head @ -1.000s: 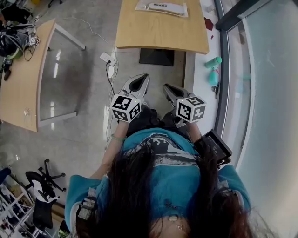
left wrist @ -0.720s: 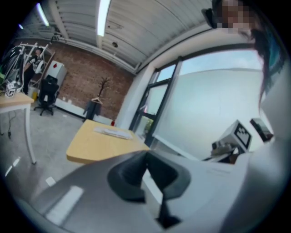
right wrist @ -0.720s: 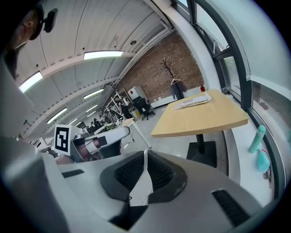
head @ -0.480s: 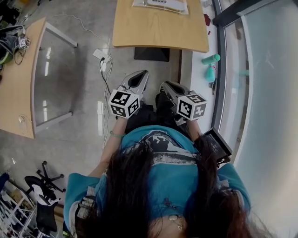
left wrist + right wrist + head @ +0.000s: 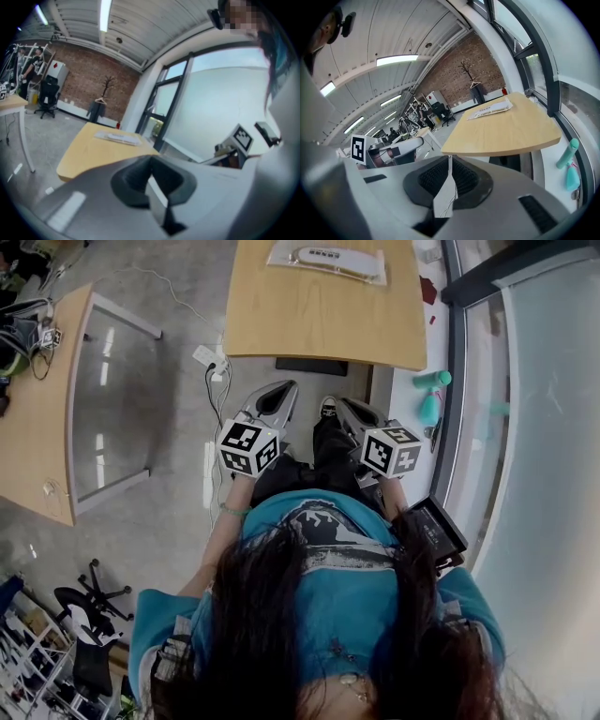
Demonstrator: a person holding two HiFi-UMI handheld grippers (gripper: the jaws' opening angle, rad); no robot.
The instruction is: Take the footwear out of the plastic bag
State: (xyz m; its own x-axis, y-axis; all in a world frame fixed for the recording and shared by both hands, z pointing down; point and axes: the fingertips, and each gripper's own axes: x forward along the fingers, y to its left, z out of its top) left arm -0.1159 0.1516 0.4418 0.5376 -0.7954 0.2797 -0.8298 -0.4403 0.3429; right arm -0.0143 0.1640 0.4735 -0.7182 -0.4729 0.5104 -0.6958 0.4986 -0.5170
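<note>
both grippers are held low in front of the person, side by side and apart. the left gripper (image 5: 284, 390) has its jaws pressed together with nothing between them. the right gripper (image 5: 343, 405) is the same, pads closed on each other and empty. the person's shoe (image 5: 328, 408) shows between the two grippers.

ahead of the jaws lies a stretch of bare grey floor (image 5: 187, 474), open to the left of the left gripper. a white power strip (image 5: 212, 357) with its cable lies there on the floor, left of and just beyond the left jaws.

beyond that comes the near edge of the wooden table (image 5: 319, 329), straight ahead of both pairs of jaws and well apart from them. its near half is bare wood.

to the right of the right jaws the room is tight: a white ledge (image 5: 408, 418) with two teal bottles (image 5: 431, 395) runs along a dark-framed window (image 5: 525, 427). far to the left of the left jaws stands another desk (image 5: 37, 418).

the plastic bag (image 5: 277, 253) lies flat at the far end of the table. the pale footwear (image 5: 323, 256) is inside it.
</note>
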